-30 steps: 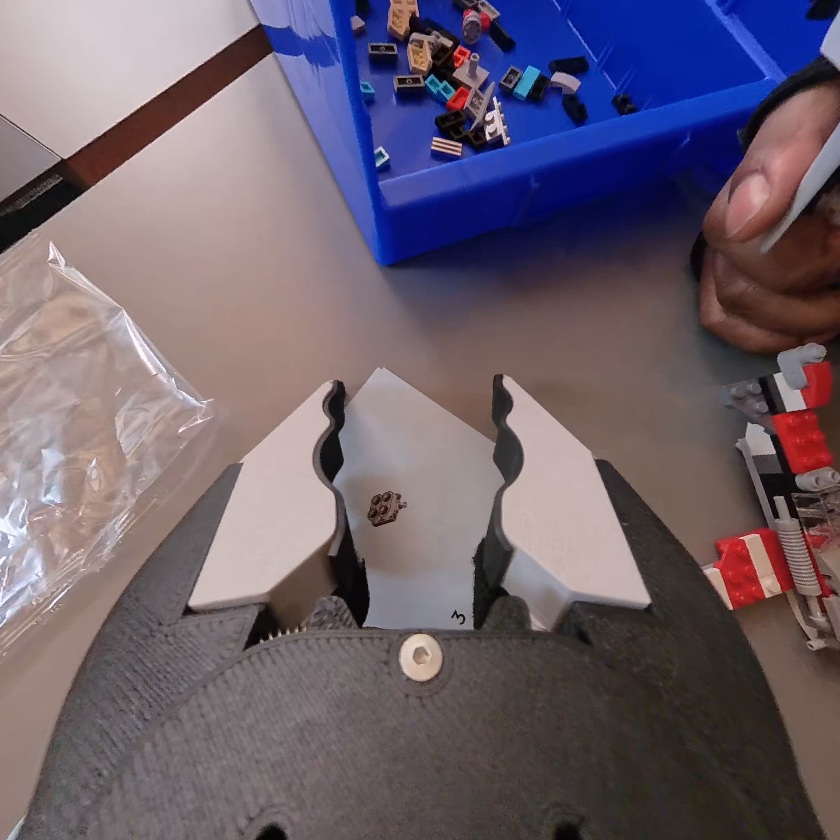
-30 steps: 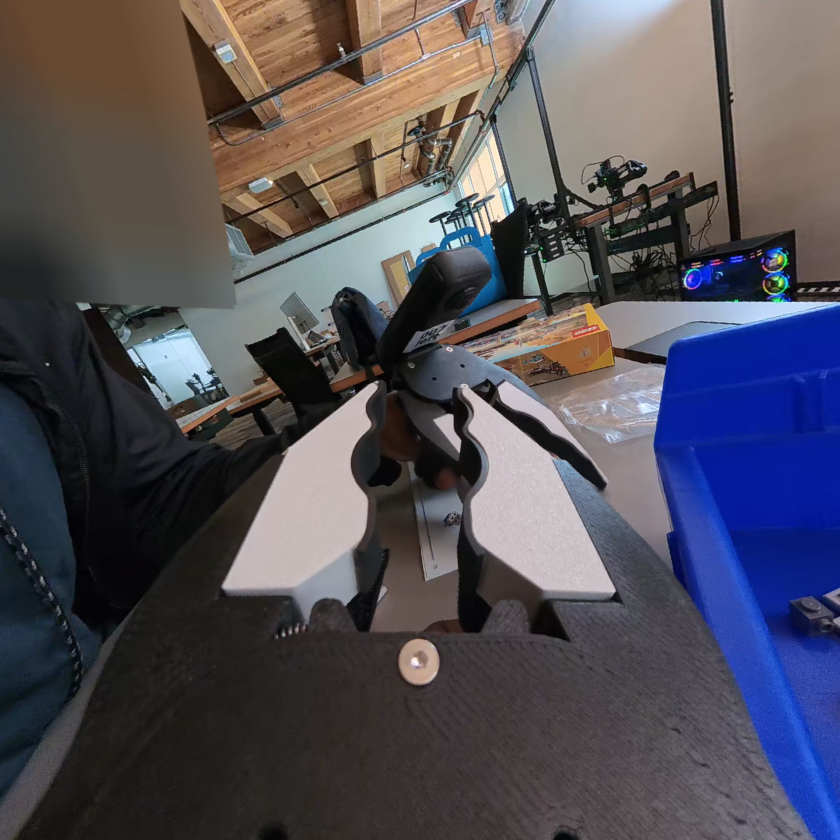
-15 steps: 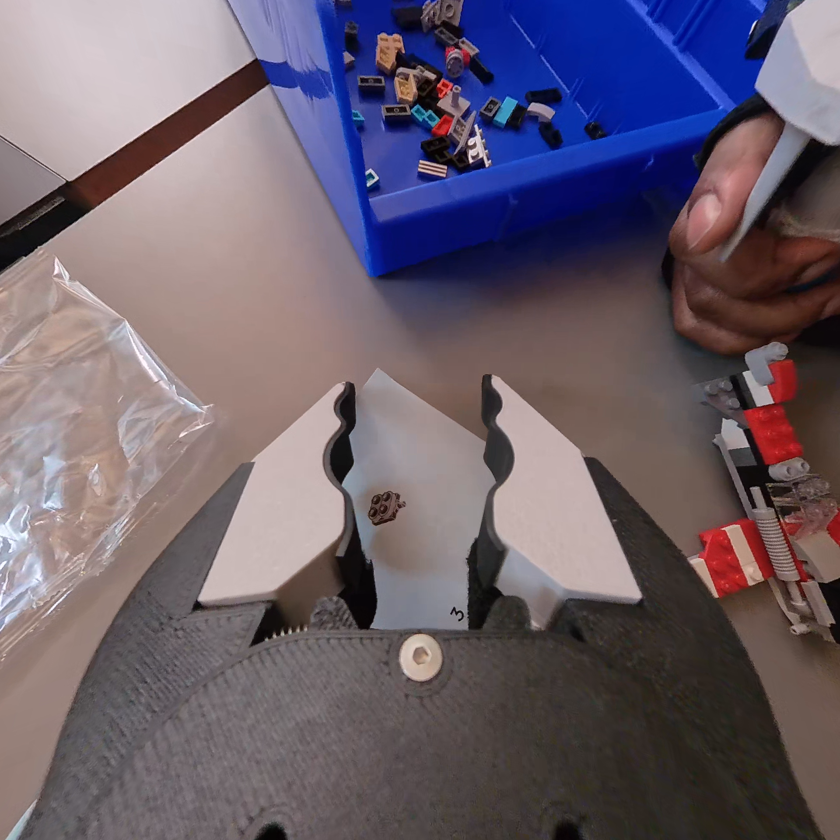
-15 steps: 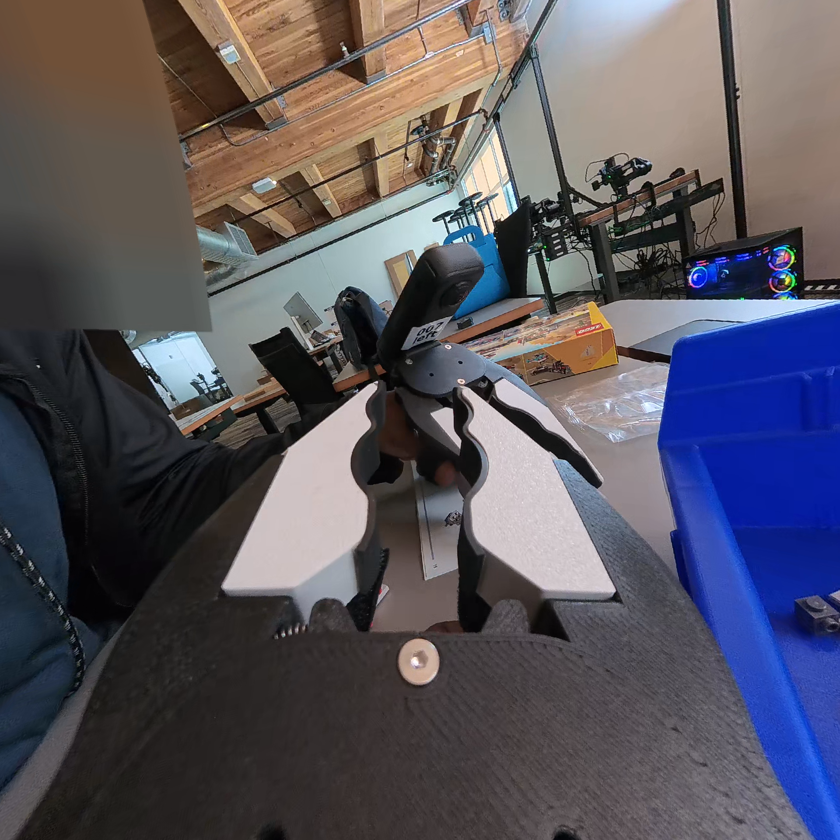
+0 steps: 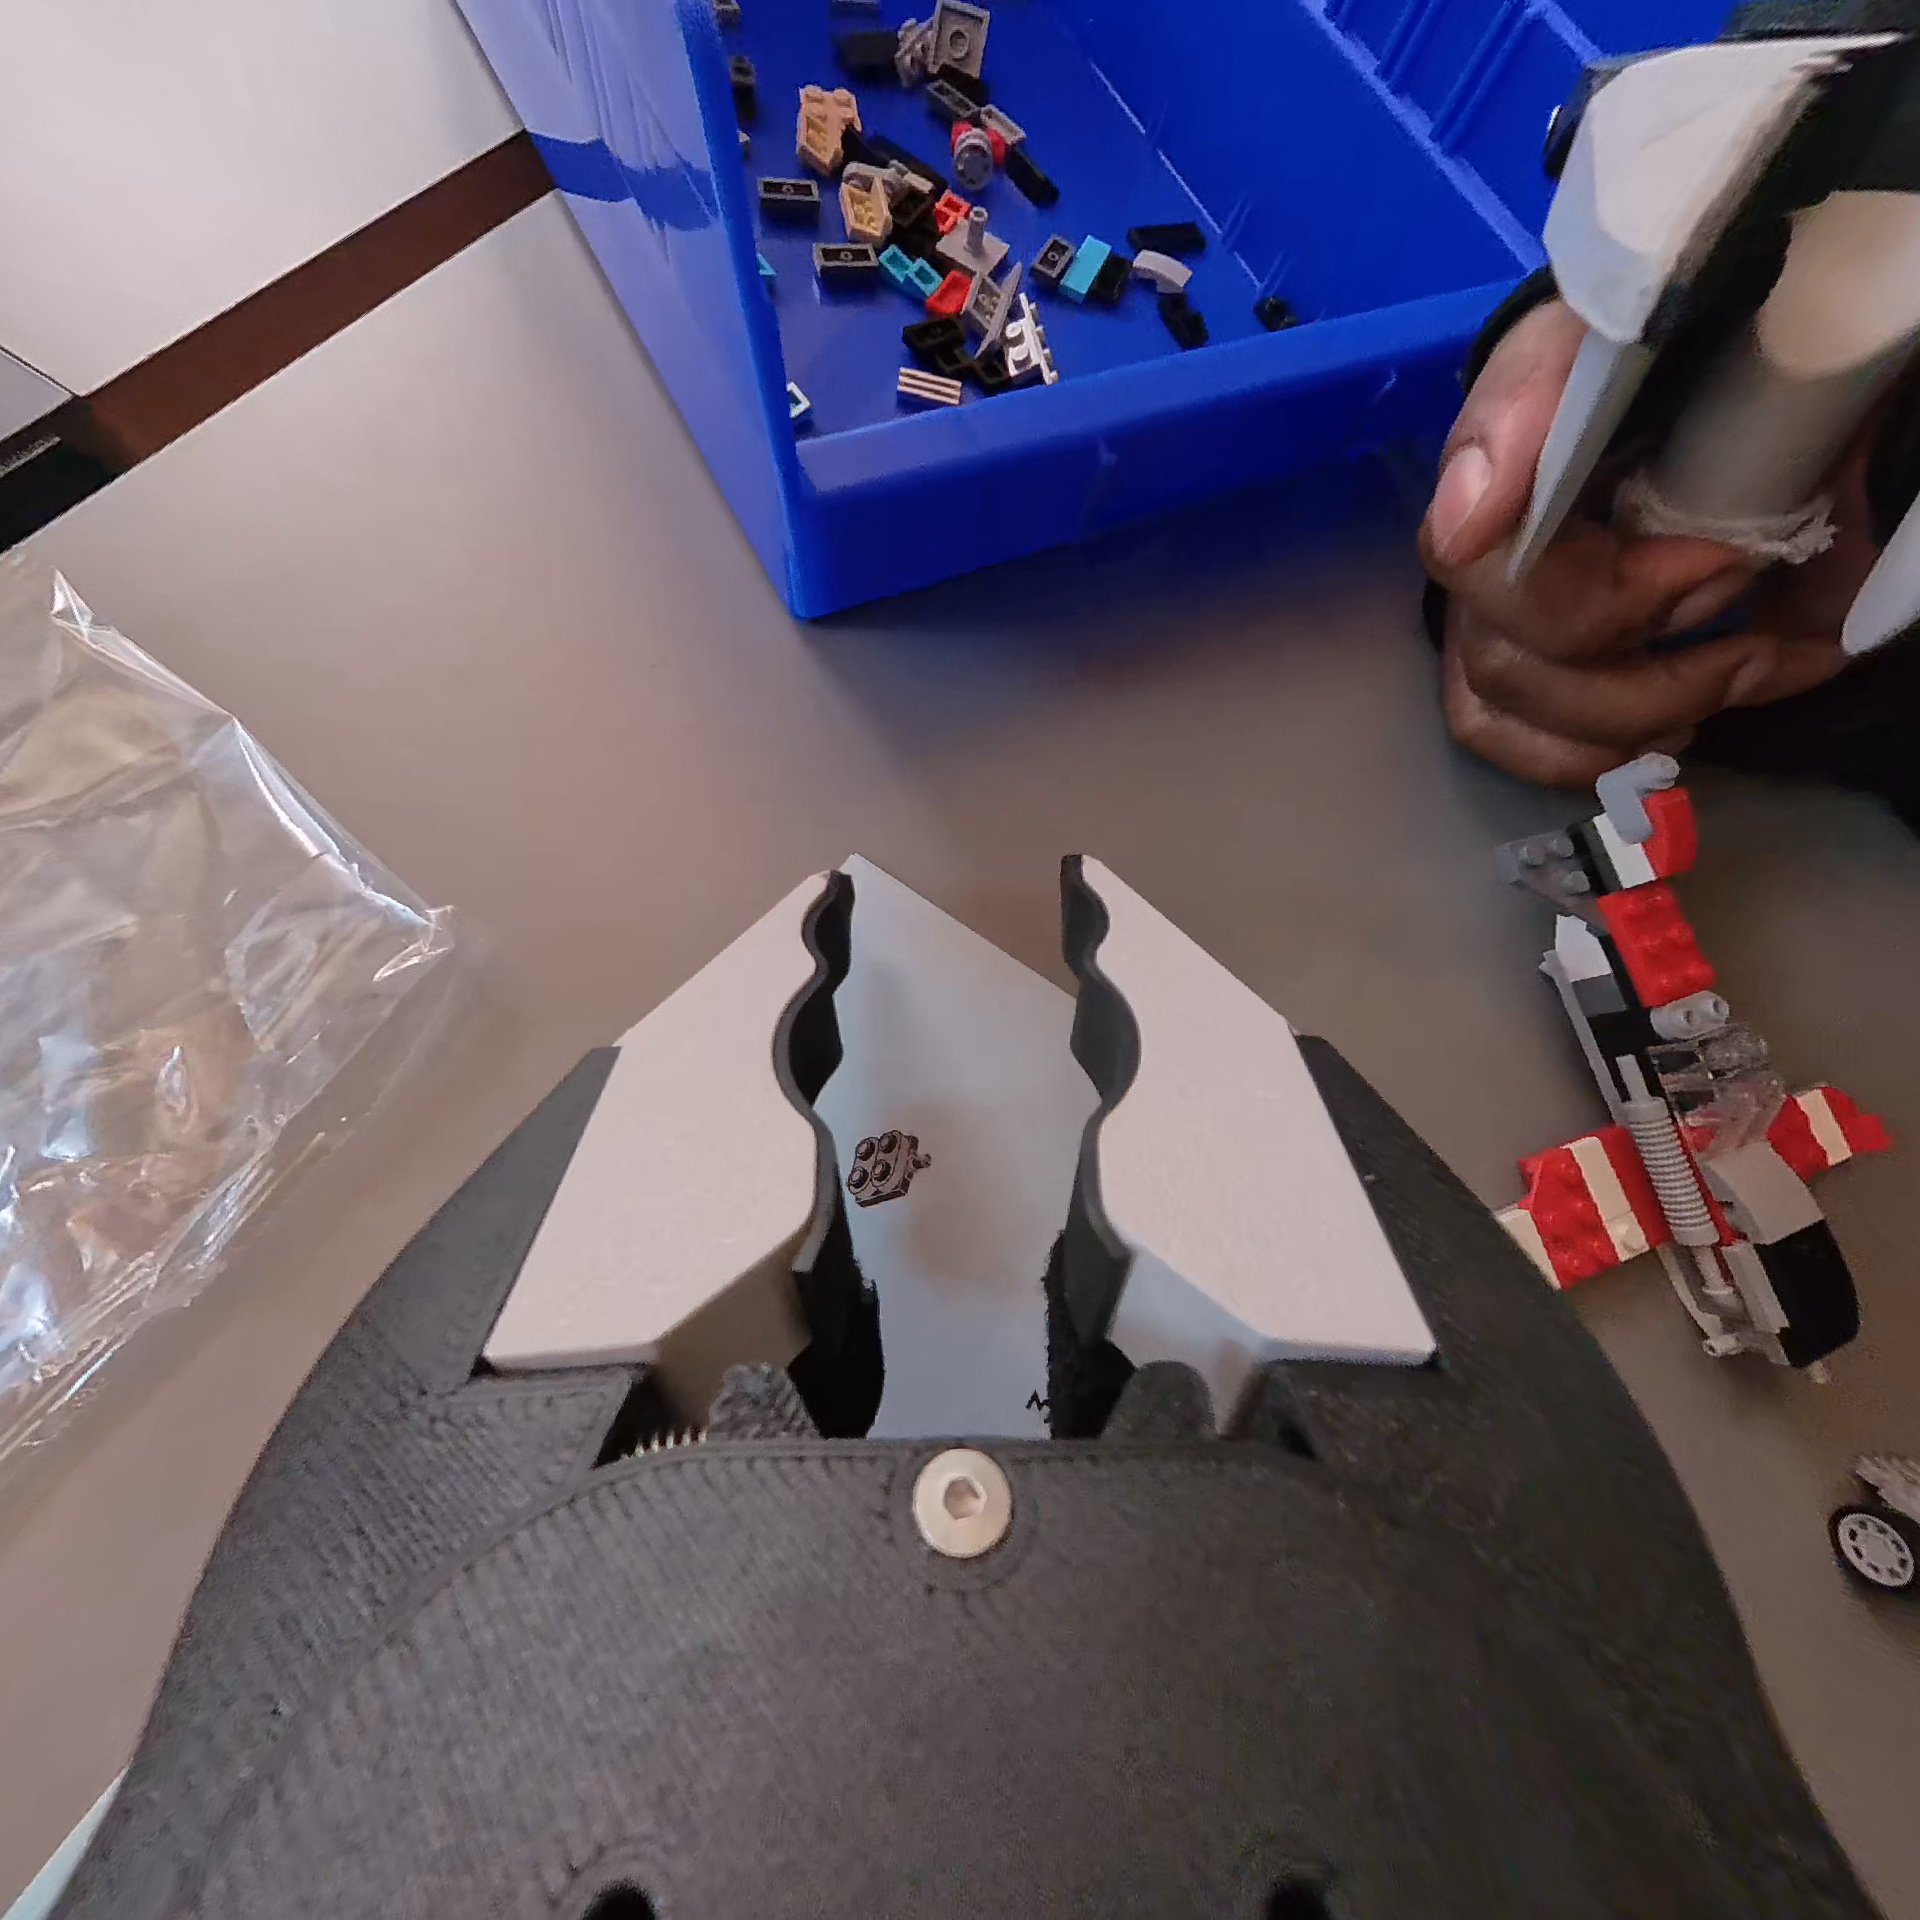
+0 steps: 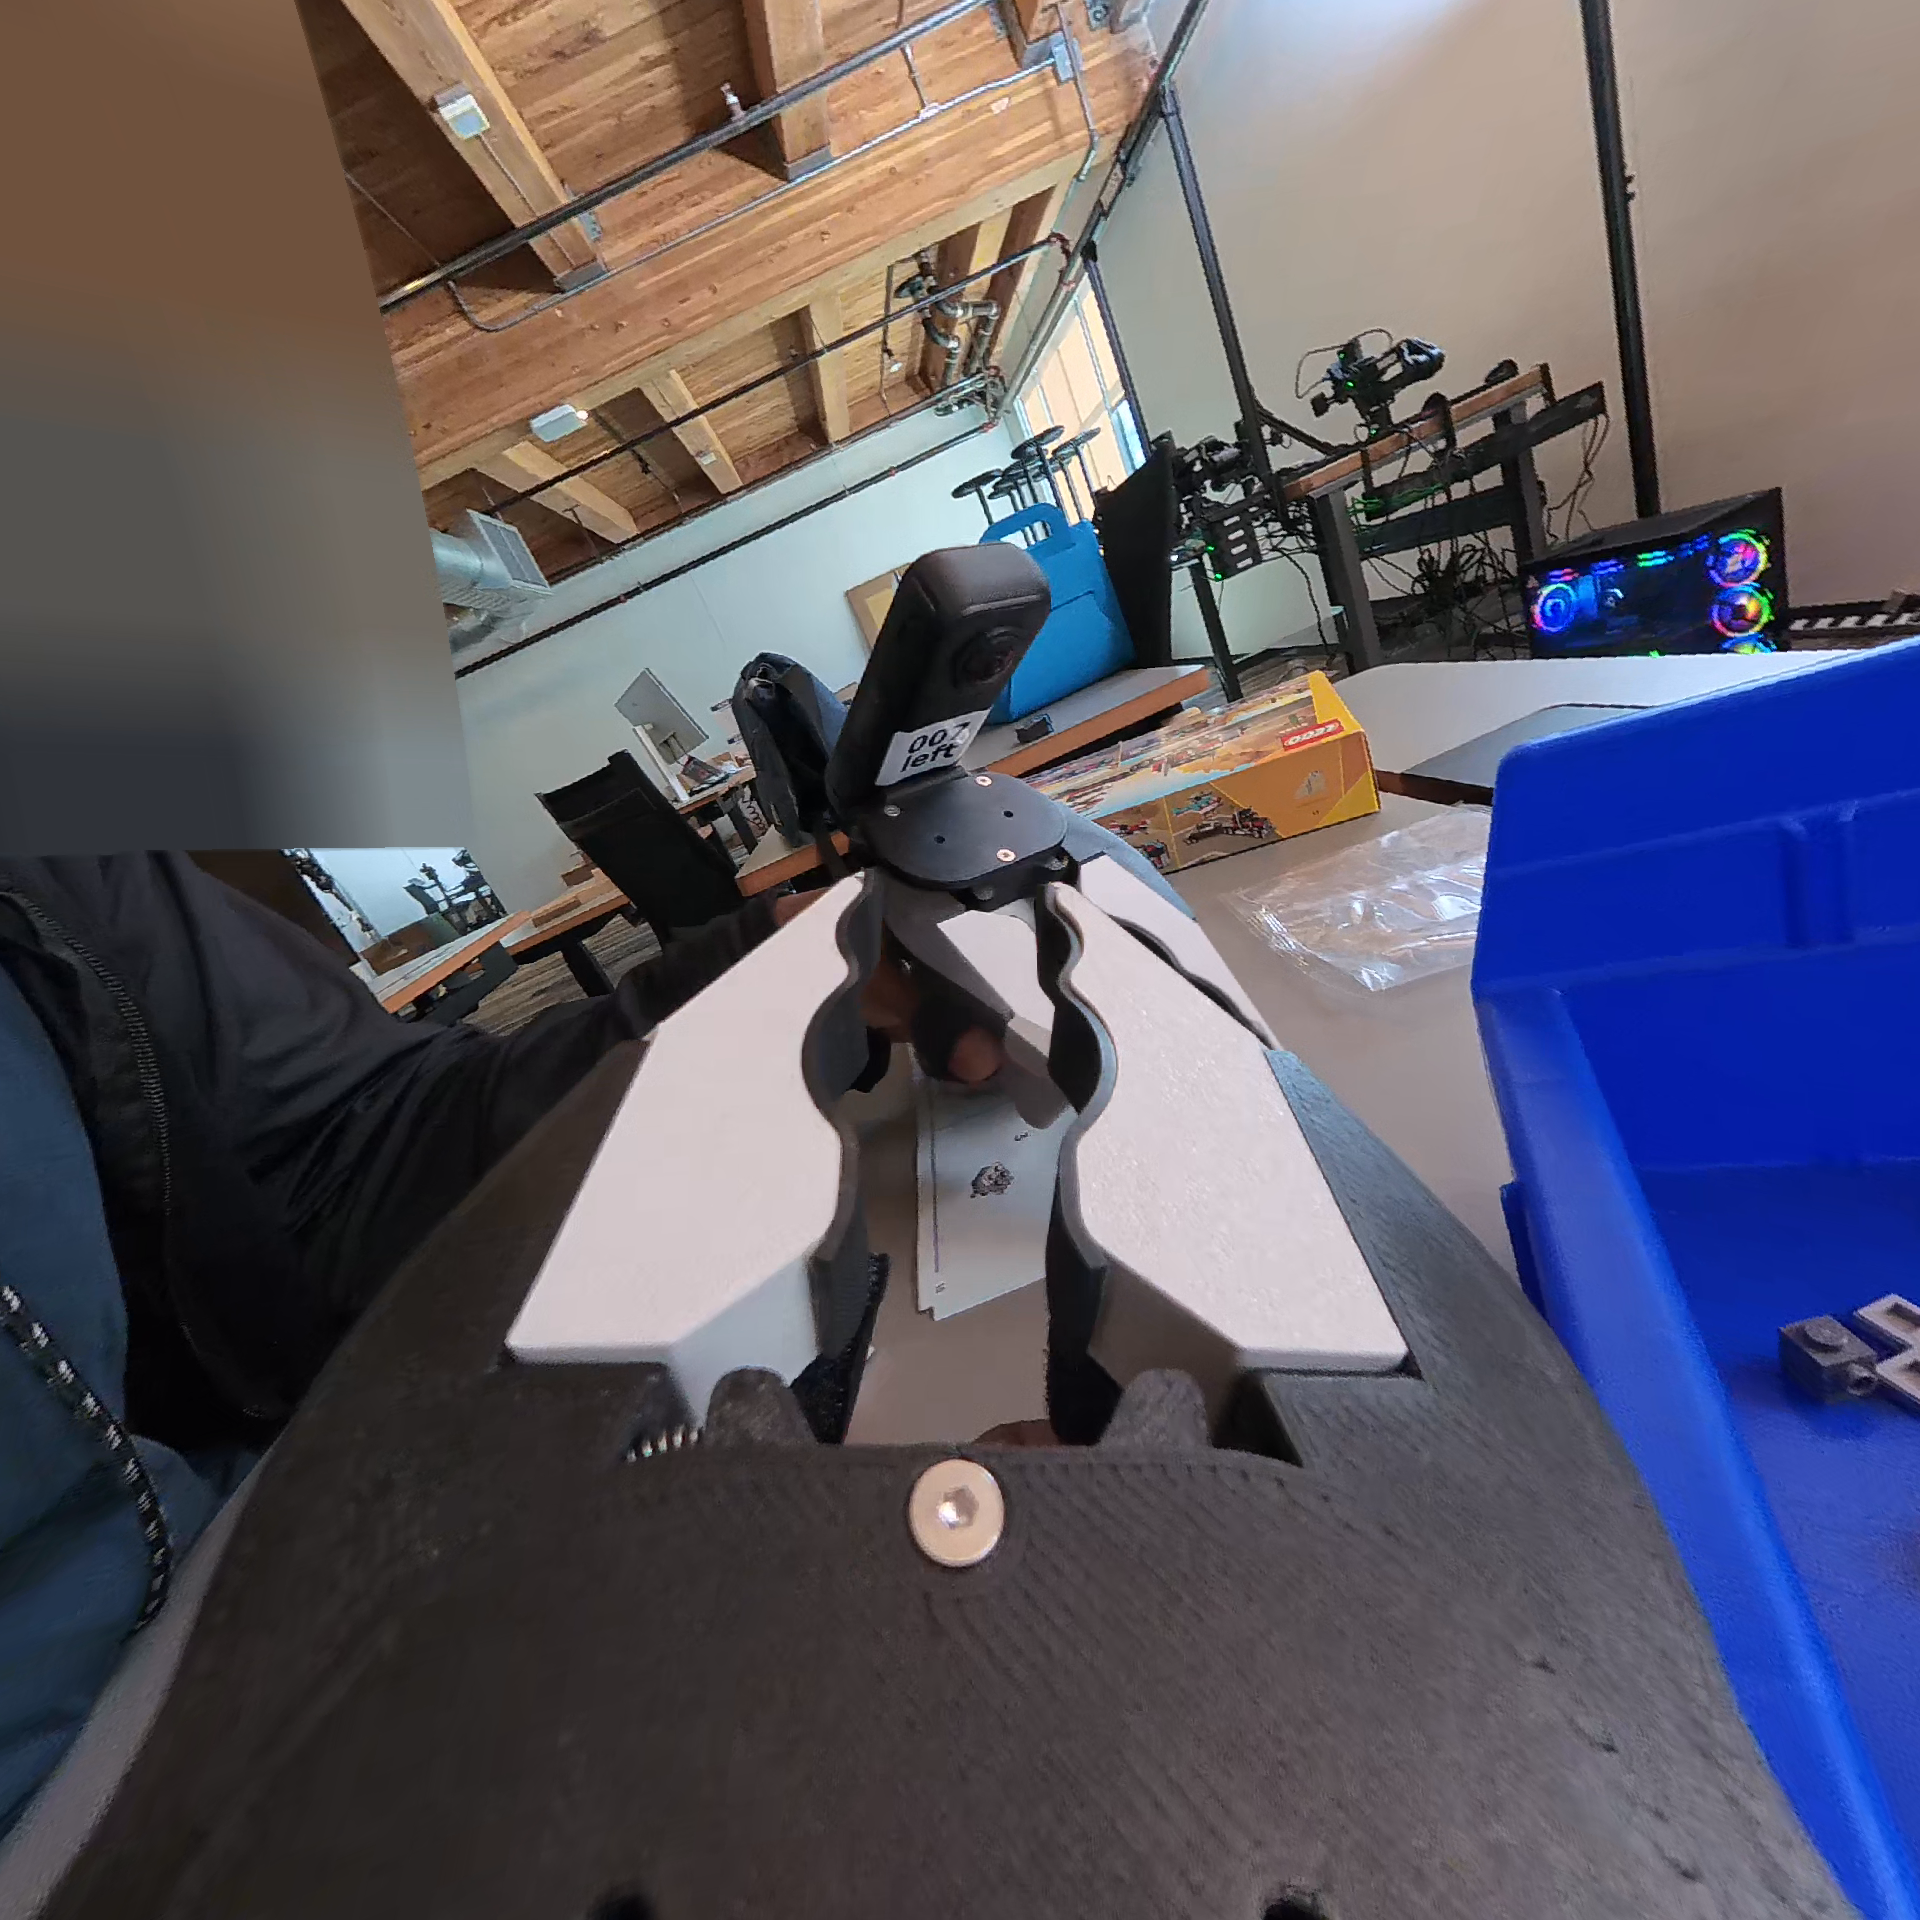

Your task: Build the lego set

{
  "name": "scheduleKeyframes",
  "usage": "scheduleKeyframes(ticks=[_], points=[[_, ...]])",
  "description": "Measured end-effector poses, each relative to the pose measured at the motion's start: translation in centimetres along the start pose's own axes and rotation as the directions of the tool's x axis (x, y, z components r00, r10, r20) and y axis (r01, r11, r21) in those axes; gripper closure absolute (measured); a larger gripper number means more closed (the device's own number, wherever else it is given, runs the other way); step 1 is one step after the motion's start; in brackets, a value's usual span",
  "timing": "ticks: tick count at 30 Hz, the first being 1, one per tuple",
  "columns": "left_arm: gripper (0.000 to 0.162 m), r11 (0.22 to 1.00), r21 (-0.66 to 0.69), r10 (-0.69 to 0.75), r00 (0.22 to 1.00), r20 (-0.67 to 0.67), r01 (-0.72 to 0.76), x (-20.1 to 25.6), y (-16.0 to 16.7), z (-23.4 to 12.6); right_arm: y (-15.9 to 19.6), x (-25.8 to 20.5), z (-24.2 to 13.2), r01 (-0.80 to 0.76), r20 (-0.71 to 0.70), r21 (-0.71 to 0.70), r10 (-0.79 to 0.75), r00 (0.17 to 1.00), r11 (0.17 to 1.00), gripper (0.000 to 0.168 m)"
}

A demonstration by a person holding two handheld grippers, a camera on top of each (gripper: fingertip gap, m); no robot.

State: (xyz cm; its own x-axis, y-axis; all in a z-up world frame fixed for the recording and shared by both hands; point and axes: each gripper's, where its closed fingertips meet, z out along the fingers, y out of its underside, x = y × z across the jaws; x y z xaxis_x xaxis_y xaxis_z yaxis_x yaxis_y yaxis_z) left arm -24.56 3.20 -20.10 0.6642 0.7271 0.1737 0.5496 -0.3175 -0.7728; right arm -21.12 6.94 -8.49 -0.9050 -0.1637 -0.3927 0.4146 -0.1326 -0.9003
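A small dark brown lego piece [image 5: 883,1169] lies on a white paper sheet [image 5: 935,1018] on the grey table. My left gripper [image 5: 951,878] hovers over it, open and empty, and the piece shows in the gap near the left finger. A partly built red, white and black lego model [image 5: 1683,1143] lies to the right. My right gripper [image 6: 954,899] is open and empty, pointing at the left gripper [image 6: 966,862] with the paper and the piece [image 6: 992,1179] between them. In the left wrist view a hand [image 5: 1558,644] holds the right gripper at the upper right.
A blue bin [image 5: 1091,488] with several loose pieces stands behind the paper; it also shows in the right wrist view [image 6: 1714,1039]. A clear plastic bag [image 5: 156,987] lies at the left. A loose wheel [image 5: 1881,1548] is at the right edge. A yellow box [image 6: 1226,790] sits farther back.
My left gripper's jaws have narrowed a little over the brown piece. The hand with the right gripper has moved further into the left wrist view. The right gripper stays open.
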Motion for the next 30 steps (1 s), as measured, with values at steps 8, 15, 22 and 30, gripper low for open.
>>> scheduleKeyframes(ticks=[8, 15, 22, 30], points=[[0.11, 0.997, 0.057, 0.04, 0.999, 0.032, -0.042, -0.3, -1.2, -1.2, 0.0, 0.6, 0.3, -0.001, -0.041, -0.022, 0.0, 0.999, 1.0, 0.138], [0.1, 0.987, 0.044, 0.15, 0.982, 0.114, -0.156, 0.1, -1.5, -3.2, 0.7, 0.7, 0.8, 0.039, -0.042, -0.065, -0.042, 0.998, 0.997, 0.137], [0.094, 0.975, -0.068, 0.218, 0.962, 0.164, -0.21, 3.4, 3.0, -4.7, 0.4, 0.4, 0.4, 0.029, -0.022, -0.035, -0.03, 0.999, 0.999, 0.137], [0.094, 0.964, -0.124, 0.251, 0.957, 0.142, -0.234, 4.7, 4.9, -4.8, 0.5, 0.5, 0.4, 0.025, -0.02, -0.039, -0.026, 0.999, 0.999, 0.136]])
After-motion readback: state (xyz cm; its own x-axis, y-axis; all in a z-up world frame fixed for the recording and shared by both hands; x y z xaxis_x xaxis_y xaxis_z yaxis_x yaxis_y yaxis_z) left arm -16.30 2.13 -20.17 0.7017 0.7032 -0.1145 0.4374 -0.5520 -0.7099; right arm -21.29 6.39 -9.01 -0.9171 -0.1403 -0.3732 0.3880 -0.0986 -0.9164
